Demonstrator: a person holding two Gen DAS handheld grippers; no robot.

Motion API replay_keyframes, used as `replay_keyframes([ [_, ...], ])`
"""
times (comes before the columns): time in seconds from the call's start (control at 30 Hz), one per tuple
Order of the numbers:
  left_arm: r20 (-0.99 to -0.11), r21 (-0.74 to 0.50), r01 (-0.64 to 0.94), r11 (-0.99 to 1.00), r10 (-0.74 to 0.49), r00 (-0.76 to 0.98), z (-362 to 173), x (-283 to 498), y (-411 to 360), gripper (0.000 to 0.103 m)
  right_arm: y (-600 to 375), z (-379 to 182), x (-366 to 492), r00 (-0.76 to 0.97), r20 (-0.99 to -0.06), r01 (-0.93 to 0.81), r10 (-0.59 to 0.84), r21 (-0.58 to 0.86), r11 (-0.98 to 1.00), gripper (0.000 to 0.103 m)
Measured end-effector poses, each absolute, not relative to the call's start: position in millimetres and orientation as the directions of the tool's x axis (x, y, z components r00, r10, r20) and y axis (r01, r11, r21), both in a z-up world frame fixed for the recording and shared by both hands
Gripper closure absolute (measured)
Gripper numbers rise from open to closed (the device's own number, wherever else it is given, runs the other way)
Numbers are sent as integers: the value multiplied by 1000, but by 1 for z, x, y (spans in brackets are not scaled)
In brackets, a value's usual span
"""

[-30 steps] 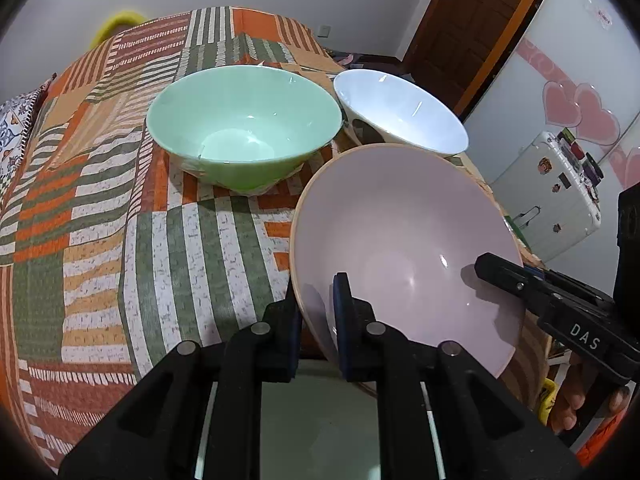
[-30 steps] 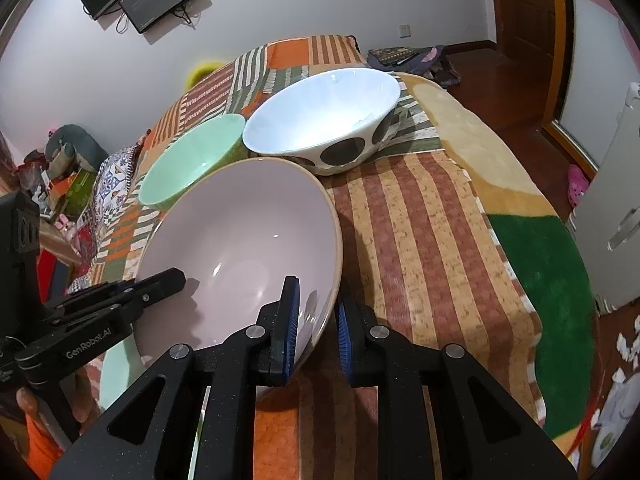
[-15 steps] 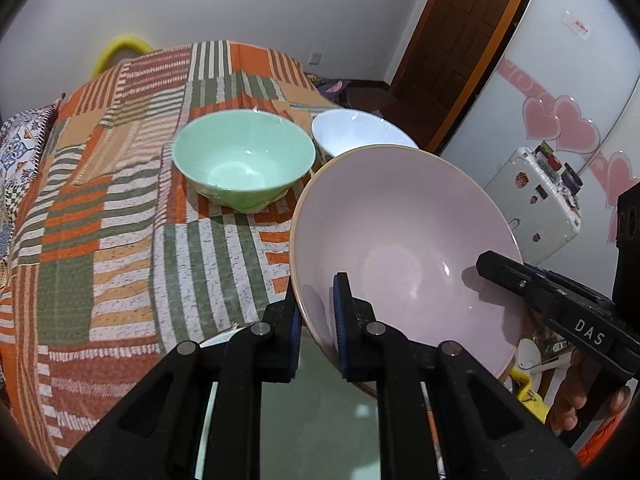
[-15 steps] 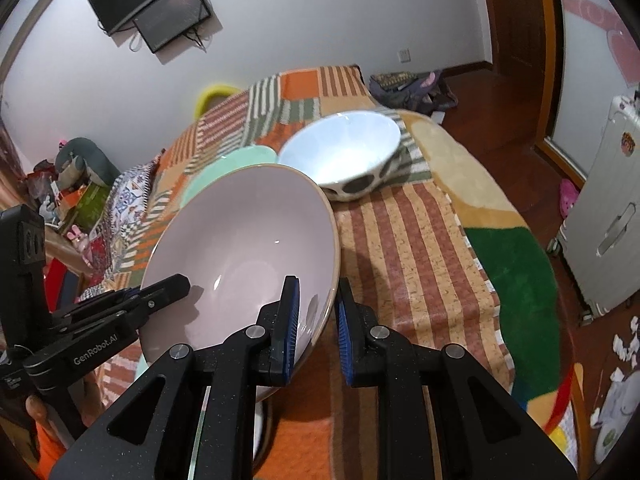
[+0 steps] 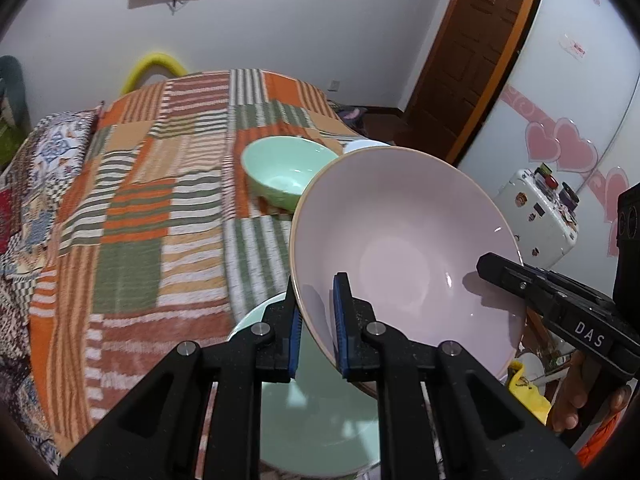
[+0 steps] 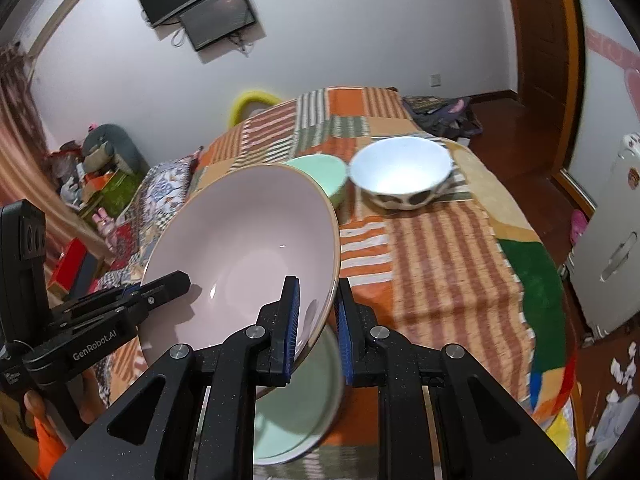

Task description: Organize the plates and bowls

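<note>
A large pink bowl (image 5: 404, 248) is held up in the air between both grippers, above the bed. My left gripper (image 5: 316, 320) is shut on its left rim. My right gripper (image 6: 318, 316) is shut on its right rim, with the bowl (image 6: 248, 248) tilted in front of it. A pale green plate (image 5: 316, 412) lies right below the bowl and also shows in the right wrist view (image 6: 296, 408). Farther back on the bed stand a green bowl (image 5: 288, 172) and a white bowl with dark spots (image 6: 402, 172).
The bowls rest on a striped patchwork blanket (image 5: 160, 208) on a bed. A white suitcase (image 5: 536, 212) stands to the right by a wooden door (image 5: 476, 52). A yellow hoop (image 5: 154, 66) is at the bed's far end. The floor (image 6: 520, 128) lies right of the bed.
Both grippers have lifted the pink bowl up and back toward me. The green and white bowls now look smaller and farther. The green plate has come into view underneath.
</note>
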State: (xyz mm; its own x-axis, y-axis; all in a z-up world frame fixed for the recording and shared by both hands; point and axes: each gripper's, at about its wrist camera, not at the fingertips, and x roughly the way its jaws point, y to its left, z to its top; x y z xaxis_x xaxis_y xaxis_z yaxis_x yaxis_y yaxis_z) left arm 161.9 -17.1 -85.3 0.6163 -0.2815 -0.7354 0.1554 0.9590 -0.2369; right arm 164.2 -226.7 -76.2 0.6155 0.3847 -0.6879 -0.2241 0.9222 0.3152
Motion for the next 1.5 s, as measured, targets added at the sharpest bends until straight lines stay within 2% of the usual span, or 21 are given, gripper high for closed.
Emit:
replay_keyframes([
  [0.6,-728,-231,-24,973,-156,667,-80,88,84,89,-134,-82,134,535,-687,-392,492,314,865,87],
  [1.0,-782,-229,-142,963,-95,616,-115,61,134,89,-76,-106,125,437,-730,-471,526,312,825,86],
  [1.5,-844,-237,-231,944,-83,529,-172,61,166,89,-34,-144,130,341,-806,-499,483,281,820,87],
])
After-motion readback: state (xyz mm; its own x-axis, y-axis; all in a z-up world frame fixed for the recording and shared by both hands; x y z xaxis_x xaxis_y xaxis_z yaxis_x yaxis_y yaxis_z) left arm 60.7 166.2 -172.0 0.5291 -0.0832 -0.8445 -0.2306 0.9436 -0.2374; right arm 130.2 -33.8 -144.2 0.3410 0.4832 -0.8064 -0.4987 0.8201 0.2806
